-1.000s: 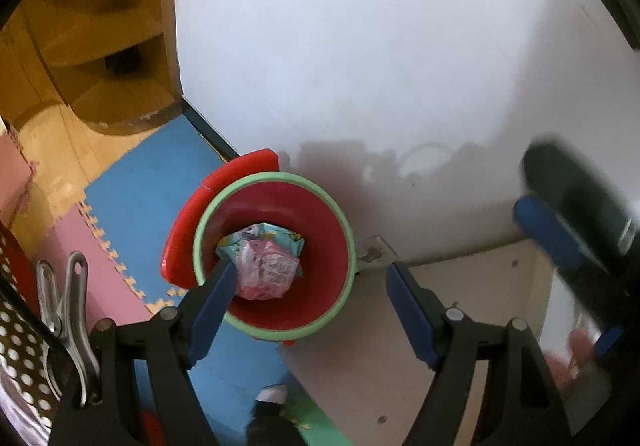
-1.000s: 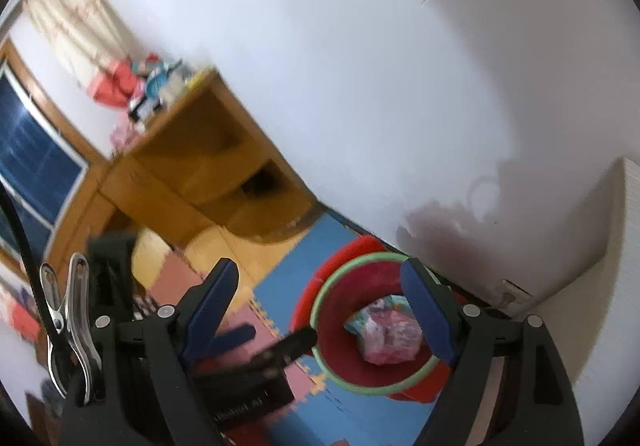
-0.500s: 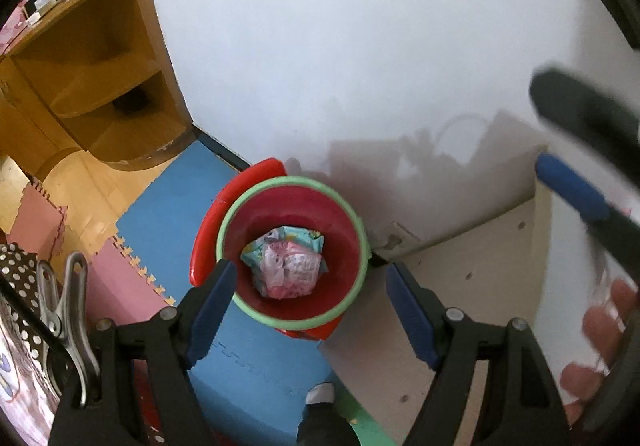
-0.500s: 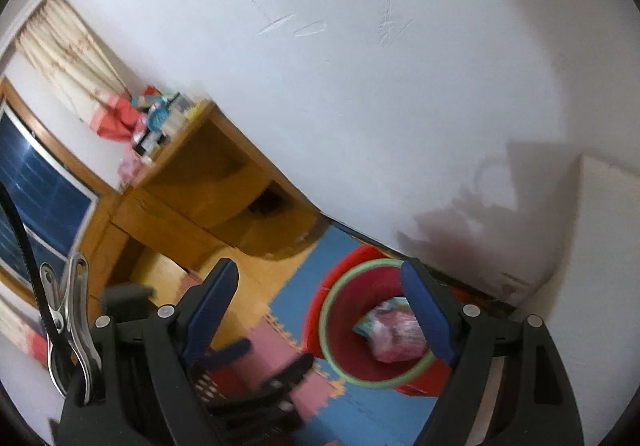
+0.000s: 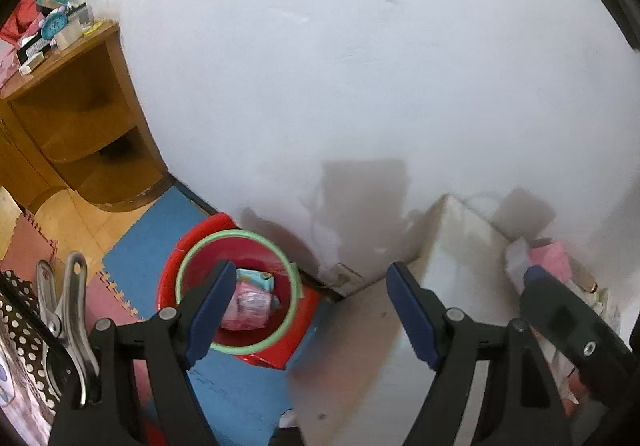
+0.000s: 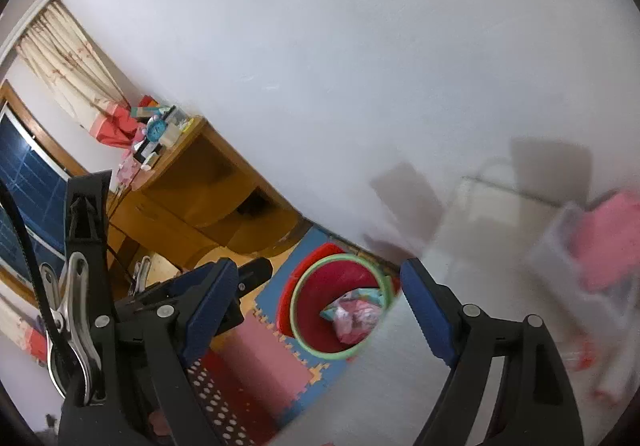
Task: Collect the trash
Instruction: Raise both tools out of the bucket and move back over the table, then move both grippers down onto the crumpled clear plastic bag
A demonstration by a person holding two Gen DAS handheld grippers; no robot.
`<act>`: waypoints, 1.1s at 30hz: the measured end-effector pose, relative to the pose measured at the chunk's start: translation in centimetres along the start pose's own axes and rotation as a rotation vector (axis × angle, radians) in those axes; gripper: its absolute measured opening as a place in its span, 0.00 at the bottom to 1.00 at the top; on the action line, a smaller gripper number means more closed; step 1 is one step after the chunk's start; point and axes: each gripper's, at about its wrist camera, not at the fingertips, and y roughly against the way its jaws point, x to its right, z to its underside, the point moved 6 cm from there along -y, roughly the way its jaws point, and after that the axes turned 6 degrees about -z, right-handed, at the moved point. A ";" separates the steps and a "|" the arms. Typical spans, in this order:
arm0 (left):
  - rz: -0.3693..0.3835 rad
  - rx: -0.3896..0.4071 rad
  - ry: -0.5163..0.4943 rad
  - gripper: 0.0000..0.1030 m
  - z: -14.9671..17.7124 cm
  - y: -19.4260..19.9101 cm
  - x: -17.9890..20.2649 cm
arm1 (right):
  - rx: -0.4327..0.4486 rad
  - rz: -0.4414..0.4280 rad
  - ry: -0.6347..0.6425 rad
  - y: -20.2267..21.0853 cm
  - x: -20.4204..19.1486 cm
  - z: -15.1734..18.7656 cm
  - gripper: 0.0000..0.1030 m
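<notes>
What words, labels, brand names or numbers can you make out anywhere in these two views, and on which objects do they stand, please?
No text can be read in either view.
Crumpled pink and teal printed wrapper inside the red plastic bin with the green rim: the print is too blurred to read.
Small boxes and the round blue clock on top of the brown wooden shelf unit: any markings are too small to read.
Pink packet on the white surface at the right: blurred, nothing legible.

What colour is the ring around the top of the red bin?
Light green rim on the red plastic bin, clearest in the left wrist view.
</notes>
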 end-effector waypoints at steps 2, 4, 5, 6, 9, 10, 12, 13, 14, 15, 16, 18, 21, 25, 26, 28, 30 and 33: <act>-0.026 -0.002 0.002 0.79 0.4 0.6 1.5 | 0.036 0.042 -0.019 2.1 1.3 -0.4 0.83; -0.011 -0.001 0.022 0.79 0.7 1.4 2.7 | 0.034 0.045 -0.062 3.6 2.2 -0.8 0.83; -0.009 0.005 0.020 0.79 0.7 1.8 3.5 | 0.046 0.023 -0.077 4.4 2.5 -1.1 0.83; -0.016 0.002 0.010 0.79 0.7 2.1 4.3 | 0.060 0.011 -0.083 5.2 2.9 -1.3 0.83; -0.034 0.002 -0.009 0.79 0.9 2.6 6.5 | 0.054 0.002 -0.070 6.9 3.5 -1.5 0.83; -0.028 0.005 -0.007 0.79 1.1 2.8 7.2 | 0.054 0.002 -0.058 7.5 3.7 -1.5 0.83; -0.012 -0.005 -0.005 0.79 1.6 3.1 9.0 | 0.056 0.016 -0.035 8.5 4.2 -1.3 0.83; 0.000 -0.012 -0.005 0.79 2.0 3.2 9.9 | 0.053 0.022 -0.035 9.0 4.6 -1.0 0.83; 0.010 -0.019 -0.006 0.79 2.2 3.2 10.6 | 0.046 0.020 -0.040 9.3 4.9 -0.7 0.83; 0.019 -0.024 -0.009 0.78 2.6 3.3 11.5 | 0.043 0.012 -0.041 9.8 5.3 -0.3 0.83; 0.018 -0.024 -0.019 0.79 2.9 3.4 12.2 | 0.045 0.012 -0.040 10.3 5.9 0.0 0.83; 0.023 -0.018 -0.054 0.79 3.8 3.6 13.9 | 0.050 0.018 -0.044 11.4 7.0 0.6 0.83; 0.039 -0.027 -0.104 0.79 5.2 4.0 16.8 | 0.048 0.042 -0.031 13.1 8.6 1.4 0.83; 0.092 -0.046 -0.151 0.79 6.9 4.3 20.2 | 0.038 0.052 -0.015 15.2 11.5 2.1 0.83; 0.106 -0.048 -0.165 0.79 7.3 4.5 21.1 | 0.038 0.069 -0.008 15.8 12.4 2.2 0.83; 0.124 -0.051 -0.197 0.79 7.9 4.6 22.8 | 0.033 0.084 -0.007 16.7 14.0 2.5 0.83; 0.155 -0.074 -0.235 0.78 8.5 4.5 24.4 | 0.021 0.110 -0.012 17.6 15.7 2.8 0.83; 0.198 -0.094 -0.262 0.78 9.3 4.4 26.4 | 0.025 0.136 -0.027 18.9 17.5 3.5 0.83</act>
